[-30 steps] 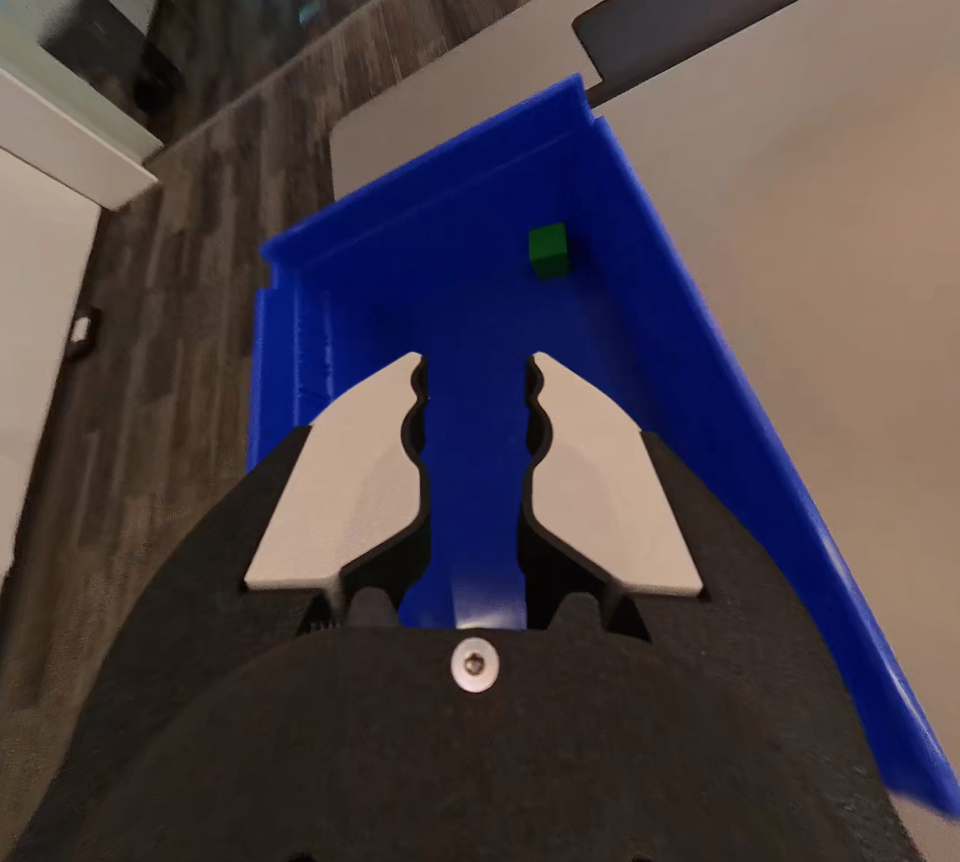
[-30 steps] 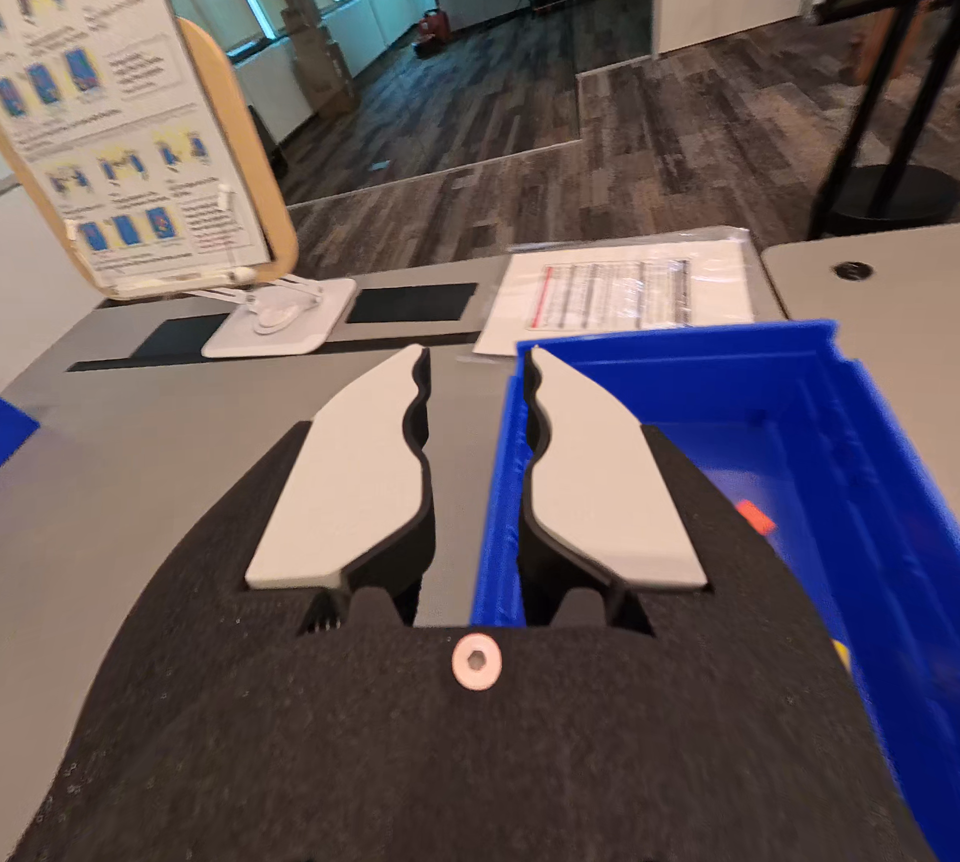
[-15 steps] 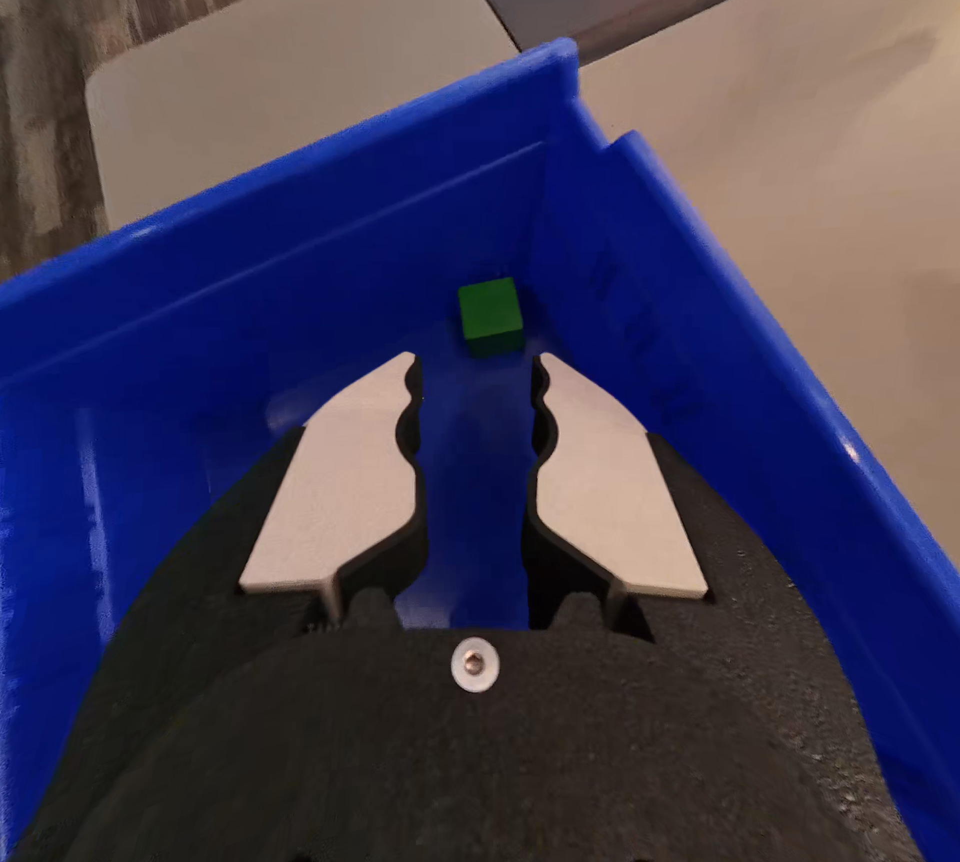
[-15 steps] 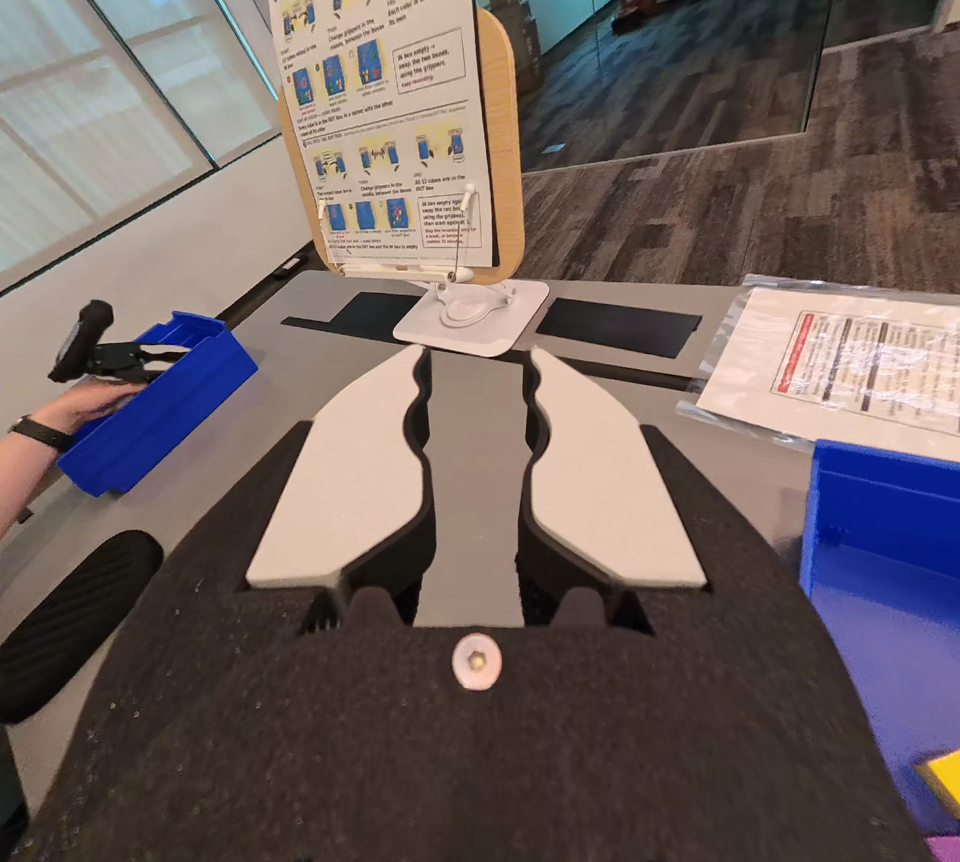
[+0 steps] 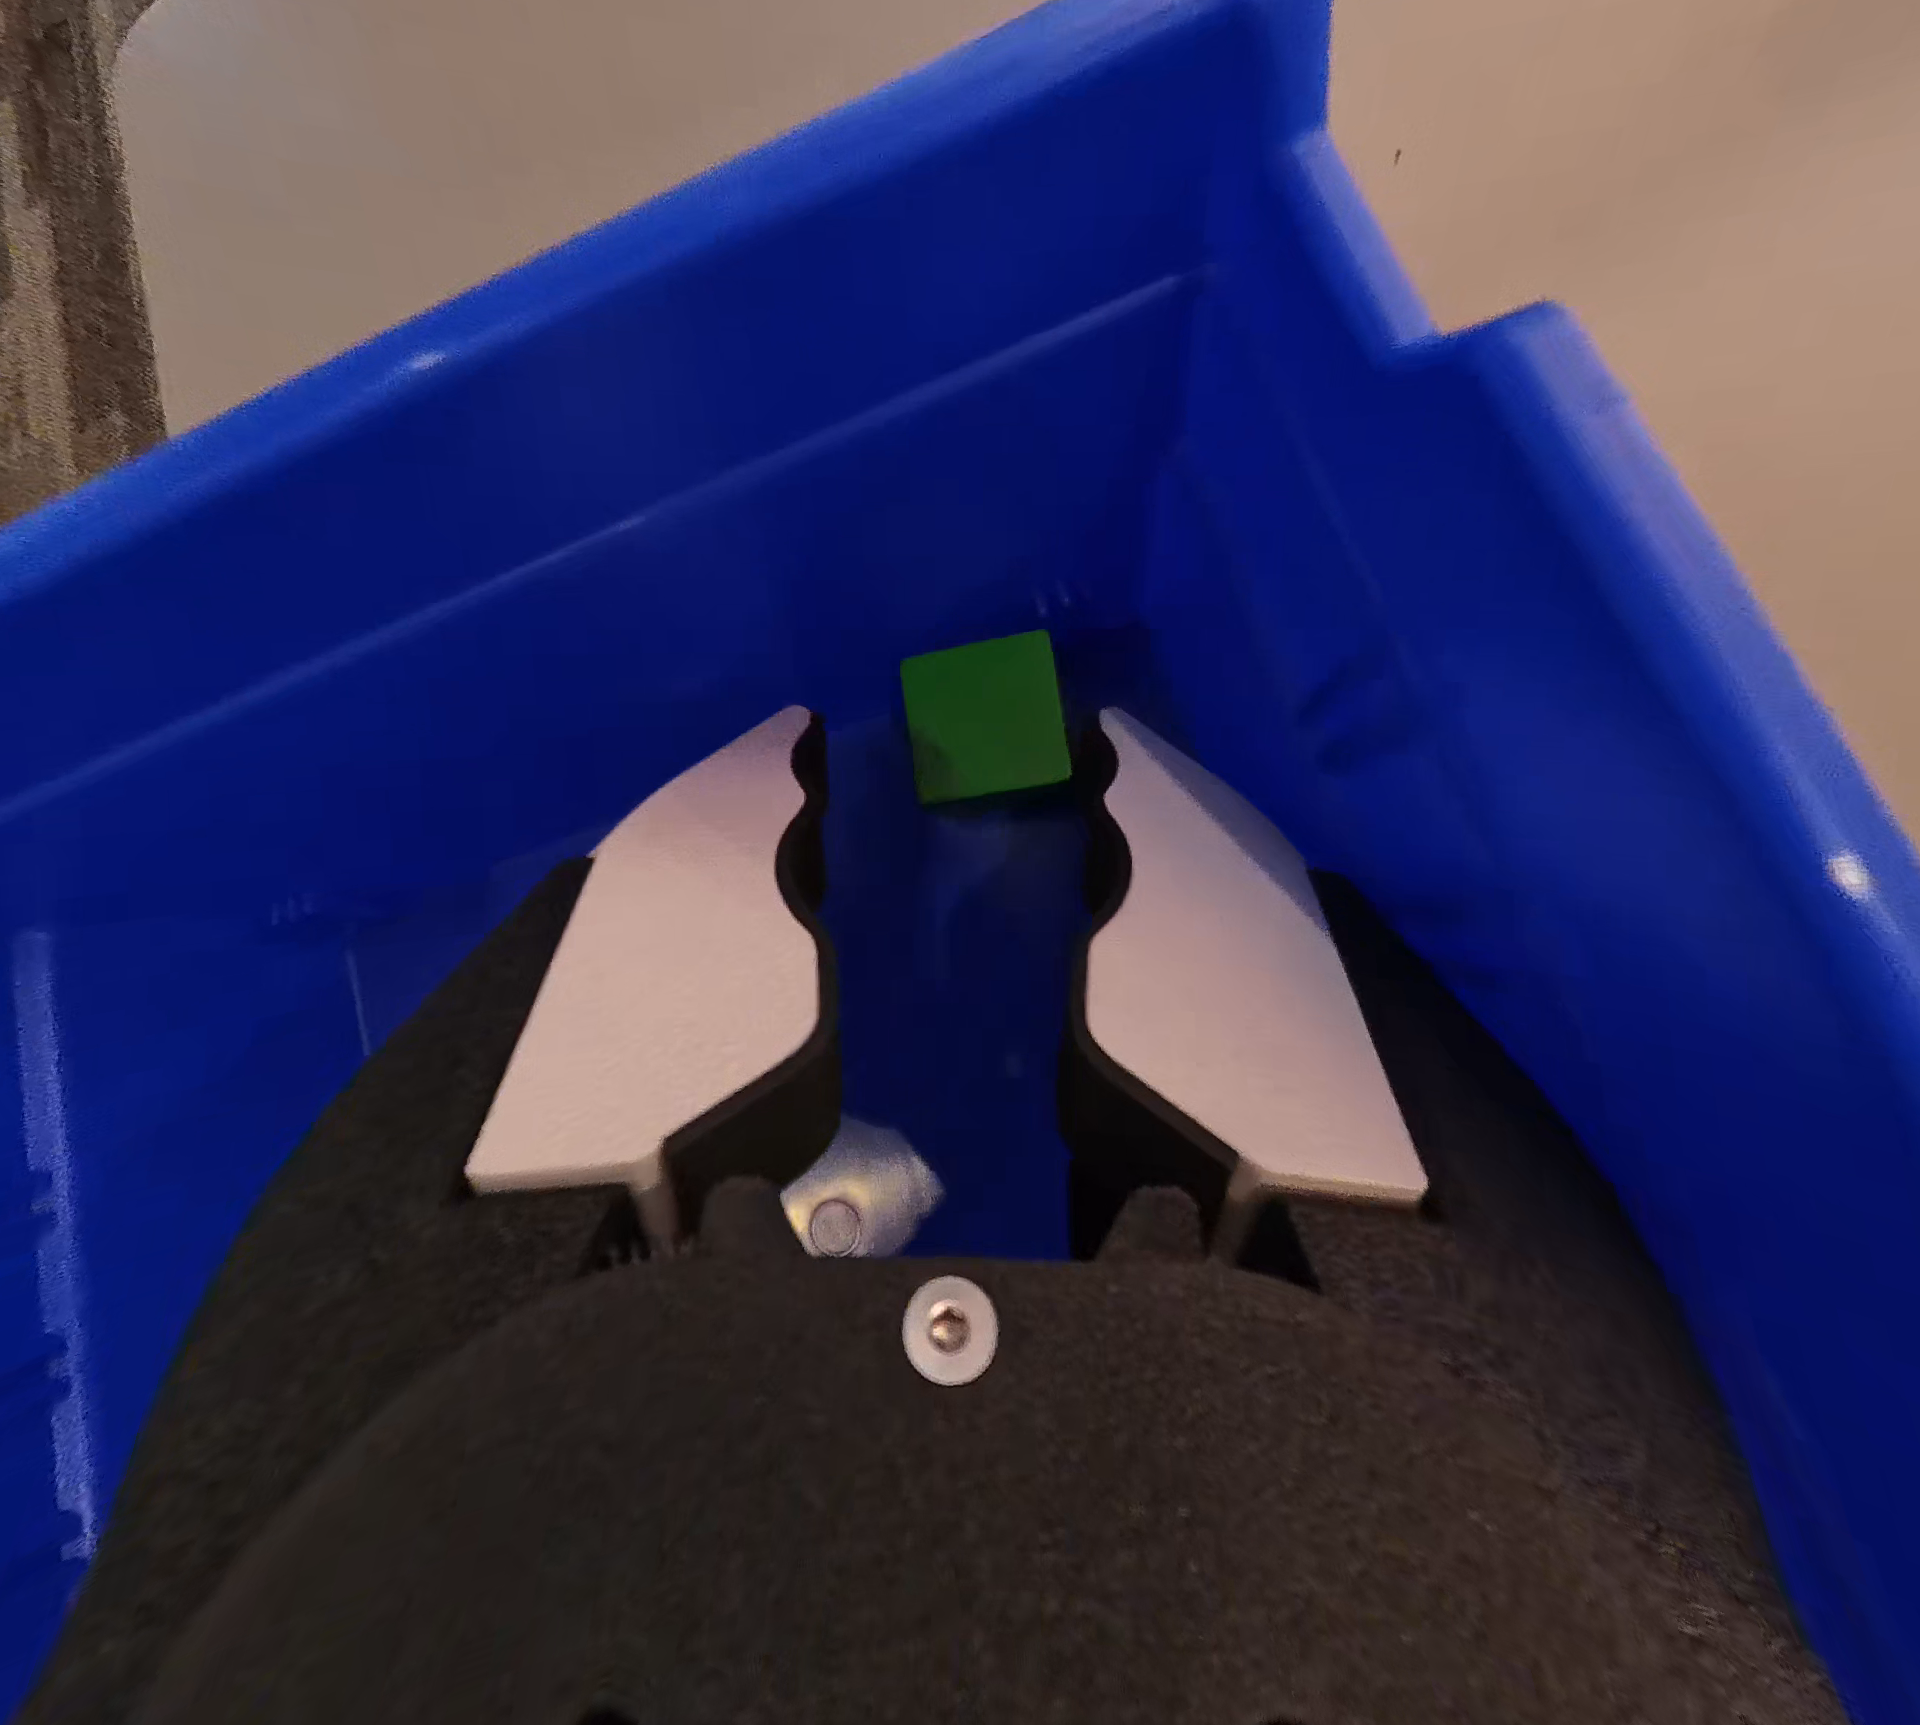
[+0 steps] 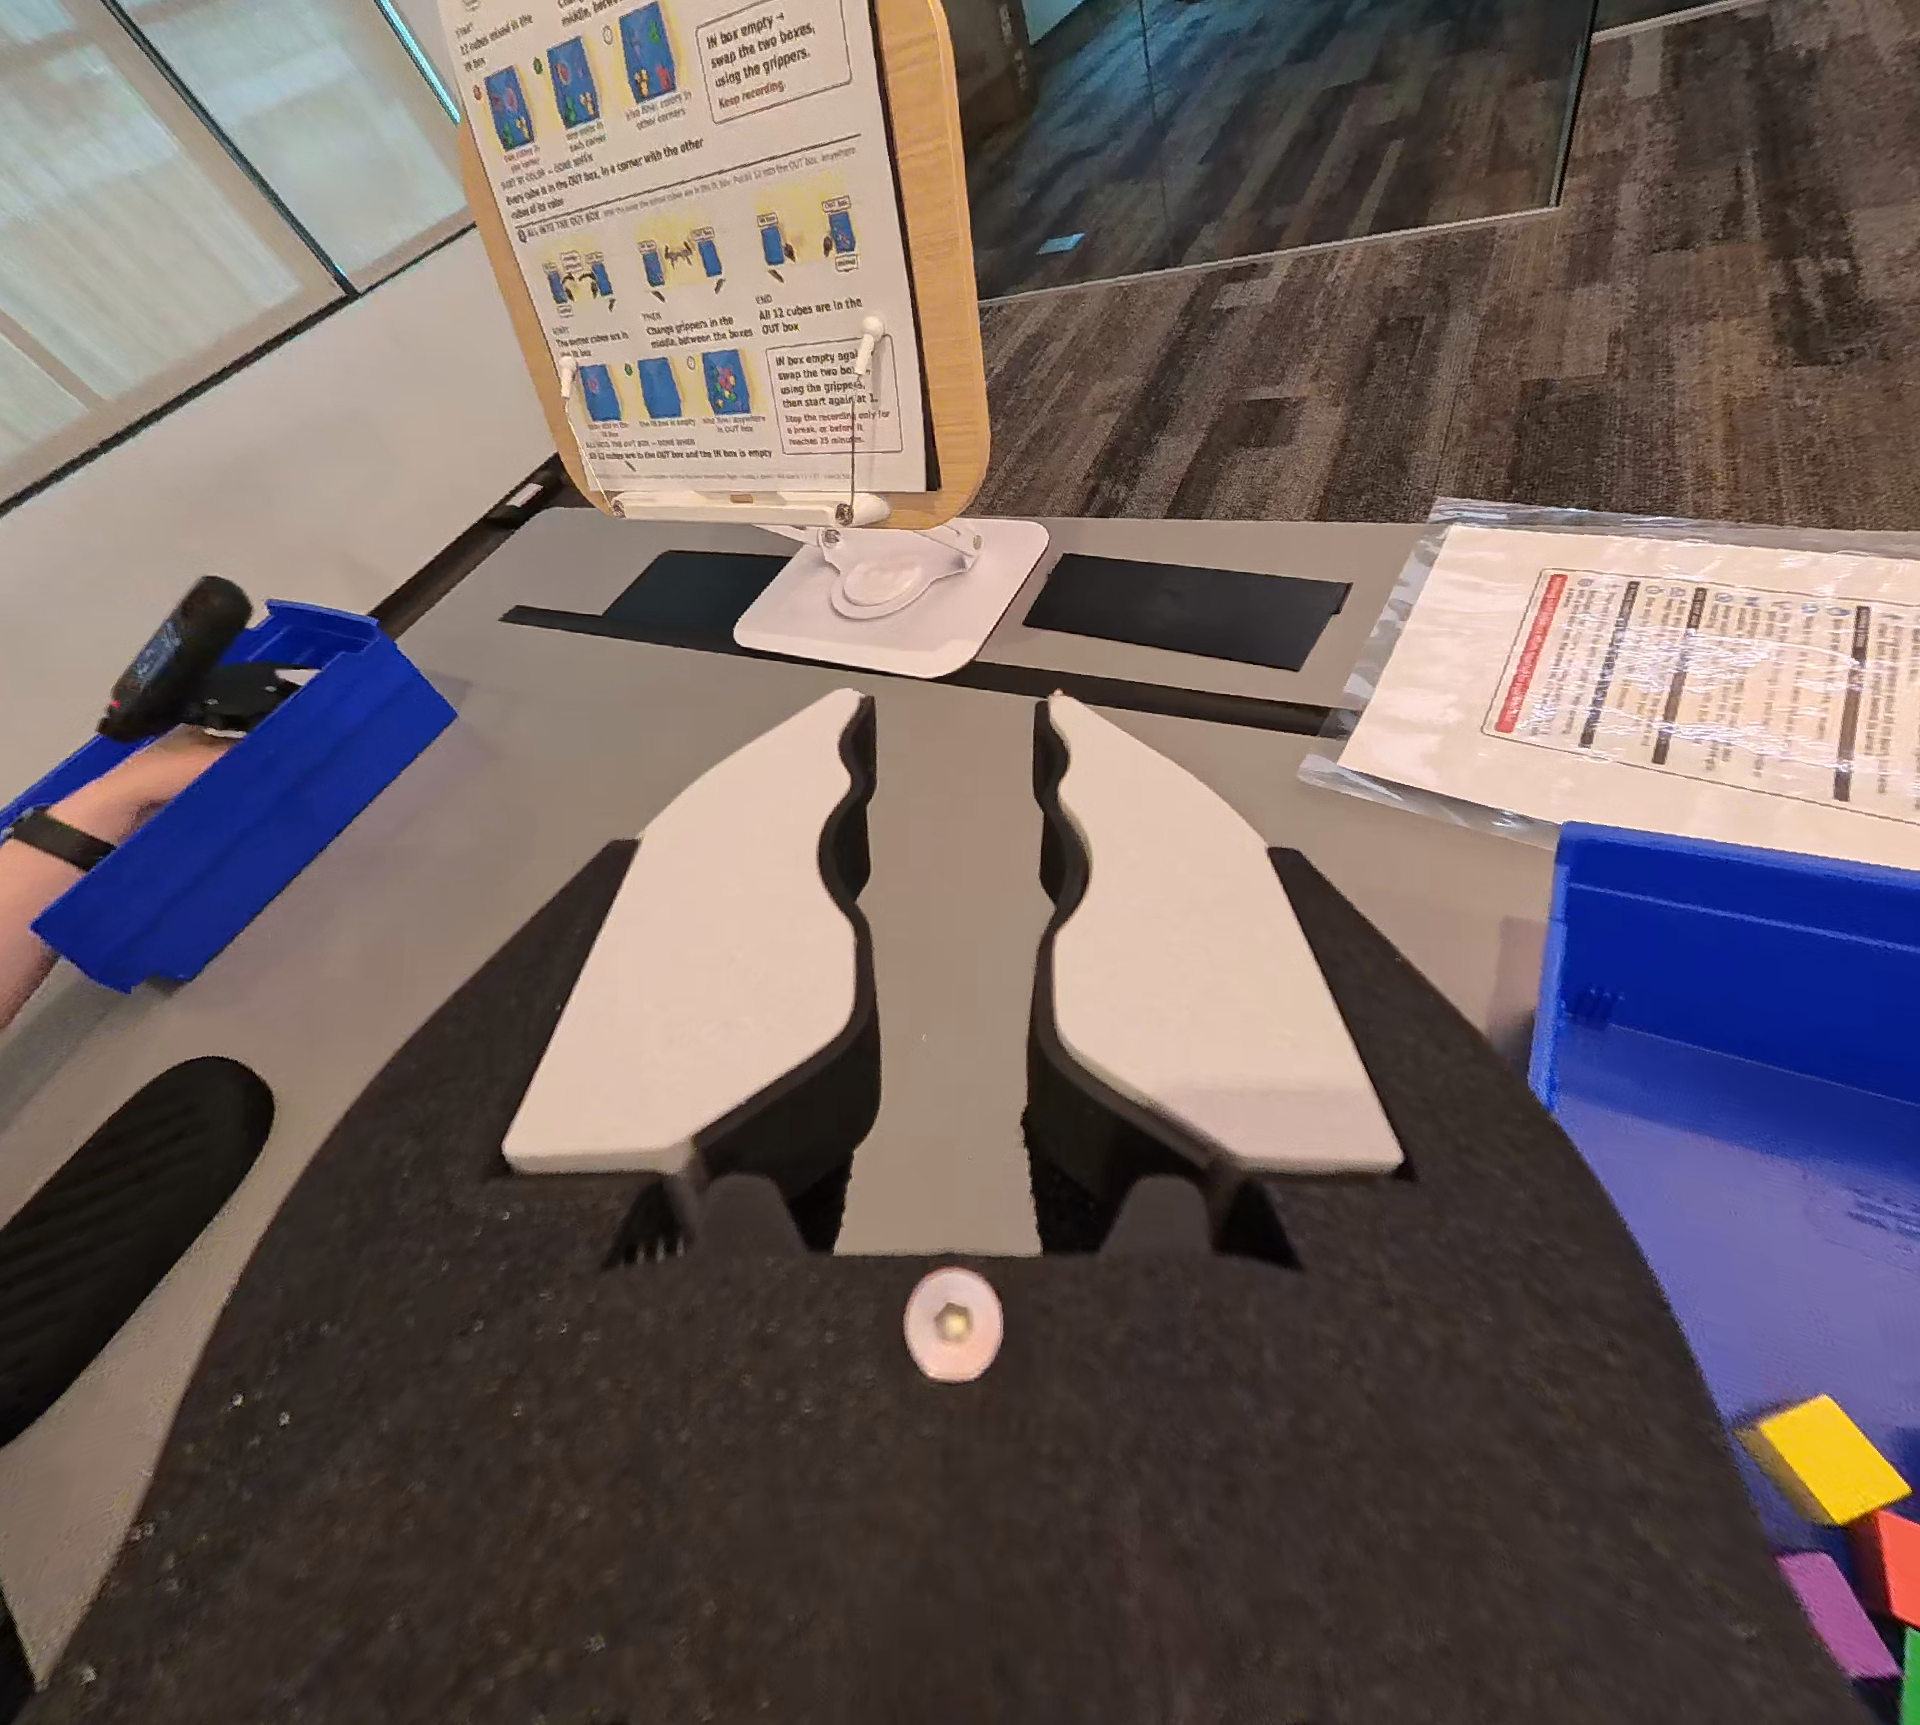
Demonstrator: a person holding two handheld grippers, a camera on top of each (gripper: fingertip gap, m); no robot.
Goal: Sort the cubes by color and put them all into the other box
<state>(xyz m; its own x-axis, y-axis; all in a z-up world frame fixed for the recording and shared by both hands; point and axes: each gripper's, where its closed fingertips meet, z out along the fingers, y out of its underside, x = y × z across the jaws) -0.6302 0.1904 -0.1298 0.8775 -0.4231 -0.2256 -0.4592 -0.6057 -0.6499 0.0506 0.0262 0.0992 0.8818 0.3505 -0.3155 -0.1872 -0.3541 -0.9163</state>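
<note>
While the left tool (image 5: 951,725) gapes, the green cube (image 5: 984,717) sits between its tips.

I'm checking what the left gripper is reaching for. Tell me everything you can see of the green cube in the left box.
The green cube is a small, plain, matte block with crisp edges; its material can't be told. It sits on the floor of the blue box, tucked into a far corner and turned slightly askew to the walls. It lies just ahead of the open left gripper, nearer the right finger; nothing grips it. Whether it touches the walls can't be told.
</note>
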